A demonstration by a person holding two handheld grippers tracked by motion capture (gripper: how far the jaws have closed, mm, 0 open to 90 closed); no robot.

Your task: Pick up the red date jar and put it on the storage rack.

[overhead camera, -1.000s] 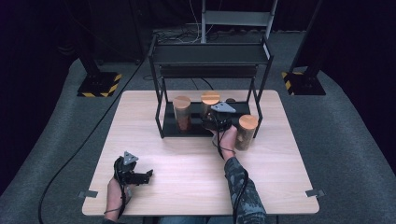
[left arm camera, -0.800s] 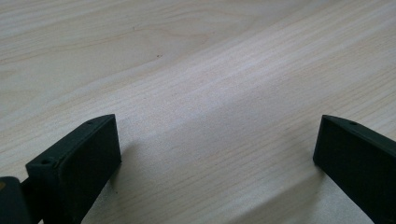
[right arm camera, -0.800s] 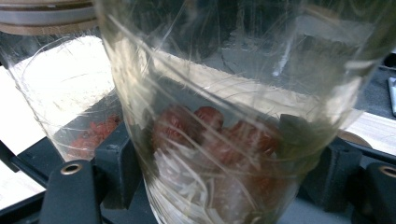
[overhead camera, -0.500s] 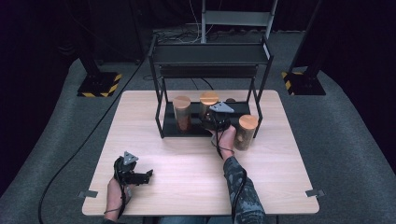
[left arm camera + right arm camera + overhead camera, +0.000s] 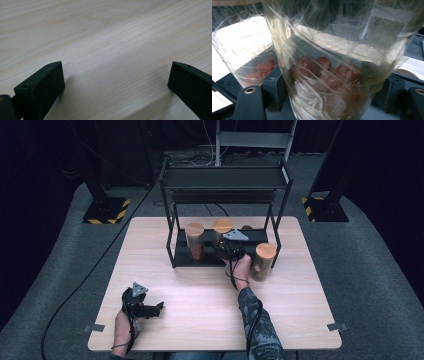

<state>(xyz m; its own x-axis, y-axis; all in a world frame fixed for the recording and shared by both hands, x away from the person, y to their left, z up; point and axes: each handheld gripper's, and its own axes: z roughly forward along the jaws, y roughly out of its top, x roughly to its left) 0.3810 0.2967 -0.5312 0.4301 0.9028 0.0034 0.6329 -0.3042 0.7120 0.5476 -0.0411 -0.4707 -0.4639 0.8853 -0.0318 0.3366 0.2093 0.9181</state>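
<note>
The right gripper (image 5: 229, 246) sits at the front edge of the black rack (image 5: 225, 177), at about 12 o'clock from the table centre. Its jaws are clamped on a clear jar (image 5: 337, 62) — the middle jar (image 5: 221, 232) of the three seen from above, the one with a wooden lid. In the right gripper view the two black jaws rise at 7 and 5 o'clock and press against the jar's lower wall on either side. The jar stands upright and holds reddish lumps over pale strands at its bottom.

A second clear jar (image 5: 244, 50) stands at 9 o'clock from the held one in that view, with reddish contents low inside; from above it is the left jar (image 5: 195, 241), upright on the rack's lower shelf. A third jar (image 5: 262, 261) with a wooden lid stands on the table (image 5: 320, 285) at 3 o'clock from the right gripper, just beside the rack's front right post and close to the right hand (image 5: 241, 267).

The left gripper (image 5: 150, 309) lies low over the table near the 7 o'clock corner, well apart from the rack. In the left gripper view its jaws stand wide — nothing but bare wood grain between them.
</note>
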